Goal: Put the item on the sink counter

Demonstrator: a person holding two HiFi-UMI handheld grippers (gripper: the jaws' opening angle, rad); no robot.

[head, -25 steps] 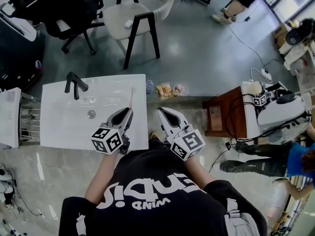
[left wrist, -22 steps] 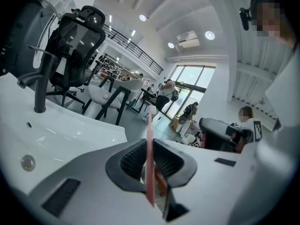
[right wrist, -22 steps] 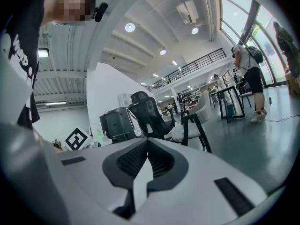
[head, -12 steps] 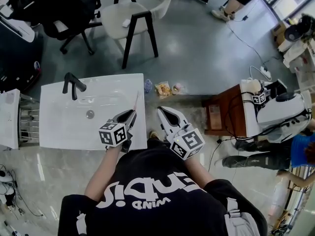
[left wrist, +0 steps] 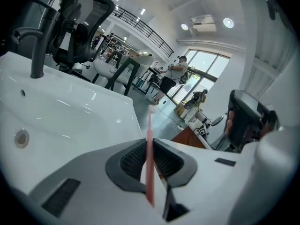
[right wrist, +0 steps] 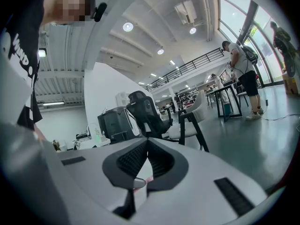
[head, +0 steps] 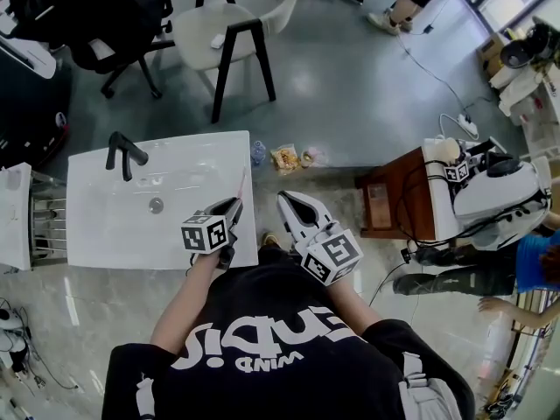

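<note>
A thin pink stick [head: 242, 182] is clamped between the jaws of my left gripper [head: 234, 205], its free end pointing away over the right edge of the white sink counter [head: 201, 151]. In the left gripper view the pink stick [left wrist: 149, 139] stands upright in the left gripper [left wrist: 149, 146], with the sink basin [left wrist: 70, 111] to its left. The black faucet [head: 123, 151] stands at the far left of the counter, the drain [head: 156, 205] in the basin's middle. My right gripper [head: 284, 199] hovers over the floor just right of the sink; its jaws [right wrist: 147, 143] are shut and empty.
Behind the sink are a beige chair [head: 219, 26] and a black office chair [head: 96, 33]. A small bottle [head: 256, 153] and snack packets [head: 286, 158] lie on the floor. A brown table [head: 395, 201] with a white machine [head: 494, 195] stands right. A wire rack [head: 48, 221] flanks the sink's left side.
My left gripper has rolled so its marker cube faces upward and has drifted slightly right along the sink's edge, stick still held. The right gripper has barely moved.
</note>
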